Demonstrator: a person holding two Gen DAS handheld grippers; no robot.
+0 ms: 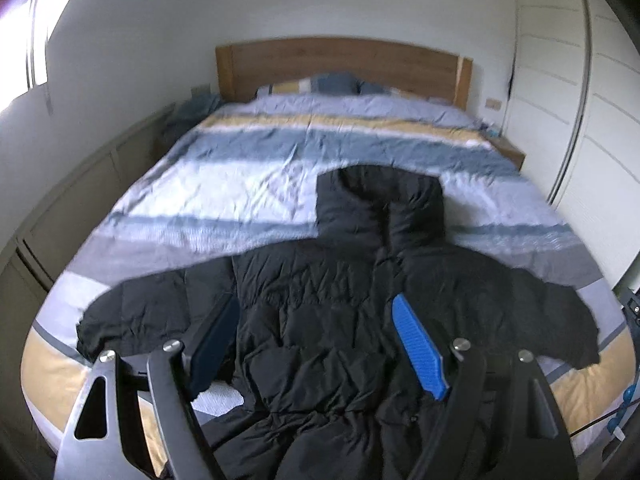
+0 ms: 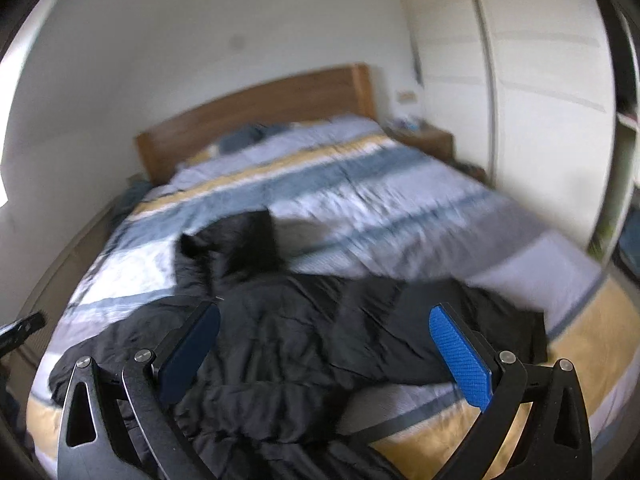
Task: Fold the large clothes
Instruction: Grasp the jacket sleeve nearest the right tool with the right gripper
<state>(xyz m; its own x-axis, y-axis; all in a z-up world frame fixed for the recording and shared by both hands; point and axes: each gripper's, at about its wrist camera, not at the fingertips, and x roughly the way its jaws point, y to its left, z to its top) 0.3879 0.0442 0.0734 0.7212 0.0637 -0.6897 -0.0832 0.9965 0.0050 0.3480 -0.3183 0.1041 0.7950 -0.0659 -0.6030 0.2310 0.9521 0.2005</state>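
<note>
Jacket spread flat on bed, sleeves out — folding not begun. Left gripper and right gripper both spread, empty — next, pinch a sleeve.

Left gripper and right gripper both aloft, jaws spread wide, nothing between them.

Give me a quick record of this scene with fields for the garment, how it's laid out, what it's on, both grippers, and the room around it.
garment: black hooded puffer jacket
layout: spread flat, sleeves out to both sides, hood toward the headboard
surface: bed with striped blue, white and yellow duvet
left gripper: open, above the jacket, holding nothing
right gripper: open, above the jacket, holding nothing
surroundings: white wardrobe, wooden nightstand
fold progress: not started
</note>
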